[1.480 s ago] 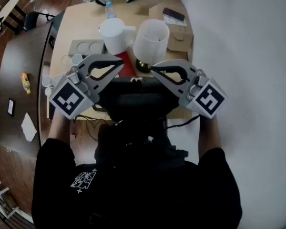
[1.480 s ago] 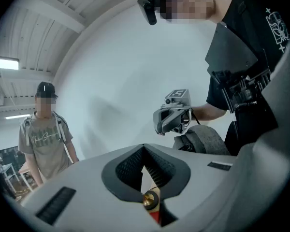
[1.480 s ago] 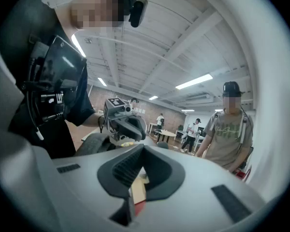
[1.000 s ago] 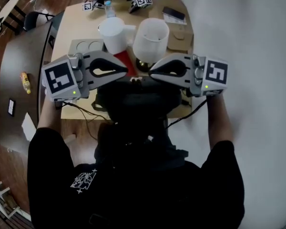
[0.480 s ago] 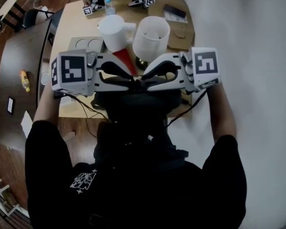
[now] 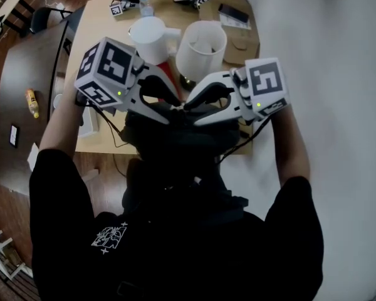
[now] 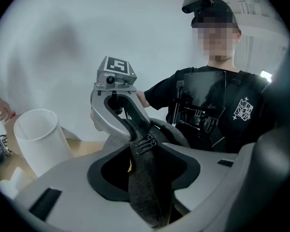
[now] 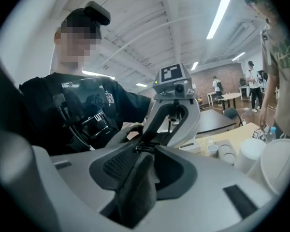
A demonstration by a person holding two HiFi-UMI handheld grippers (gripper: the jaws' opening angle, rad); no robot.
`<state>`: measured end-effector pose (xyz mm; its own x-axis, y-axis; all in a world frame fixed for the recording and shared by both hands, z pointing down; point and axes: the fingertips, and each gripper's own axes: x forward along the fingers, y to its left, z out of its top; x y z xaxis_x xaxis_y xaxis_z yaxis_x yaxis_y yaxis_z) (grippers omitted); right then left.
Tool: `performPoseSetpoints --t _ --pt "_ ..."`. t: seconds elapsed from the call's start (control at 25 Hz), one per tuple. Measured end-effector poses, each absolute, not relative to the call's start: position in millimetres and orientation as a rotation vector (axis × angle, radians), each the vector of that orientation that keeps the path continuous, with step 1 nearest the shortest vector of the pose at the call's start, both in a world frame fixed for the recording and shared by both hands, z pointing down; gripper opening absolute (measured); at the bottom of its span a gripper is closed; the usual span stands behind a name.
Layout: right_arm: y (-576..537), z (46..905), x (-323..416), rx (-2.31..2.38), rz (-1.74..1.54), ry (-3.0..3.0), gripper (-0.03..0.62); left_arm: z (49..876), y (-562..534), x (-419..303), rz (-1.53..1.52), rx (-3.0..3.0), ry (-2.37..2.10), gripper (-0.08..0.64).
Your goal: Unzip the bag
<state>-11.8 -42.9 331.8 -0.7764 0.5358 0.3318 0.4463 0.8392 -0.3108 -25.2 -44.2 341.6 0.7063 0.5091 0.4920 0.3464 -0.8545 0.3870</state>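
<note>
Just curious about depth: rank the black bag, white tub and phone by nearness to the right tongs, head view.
Right tongs have just opened, with the bag strap between them.
1. Black bag, directly beneath.
2. White tub, just beyond.
3. Phone, farthest back, upper right.

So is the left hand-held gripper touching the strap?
Cannot tell. Left gripper view: the strap runs between the jaws of the hand-held gripper, just opened; contact is unclear.

The left gripper and right gripper face each other, tips nearly meeting, both tilted slightly down. Each pair of jaws has just been opening and stands apart, with a dark bag strap loose between them.
</note>
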Motion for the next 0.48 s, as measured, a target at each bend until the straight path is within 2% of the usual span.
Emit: performPoseSetpoints --t 0.16,0.28,0.48 --pt "-42.5 330.0 -12.4 -0.74 0.316 -2.619 0.17 344.4 -37.4 -24.3 0.888 2.576 0.759 0.17" --pt "-45.1 331.4 -11.4 -0.735 0.34 -2.618 0.17 341.1 -35.6 -22.9 0.872 2.577 0.769 0.107" --pt "-44.0 333.5 -13.1 -0.762 0.372 -2.592 0.17 334.8 -38.9 -24.1 0.857 2.639 0.737 0.101"
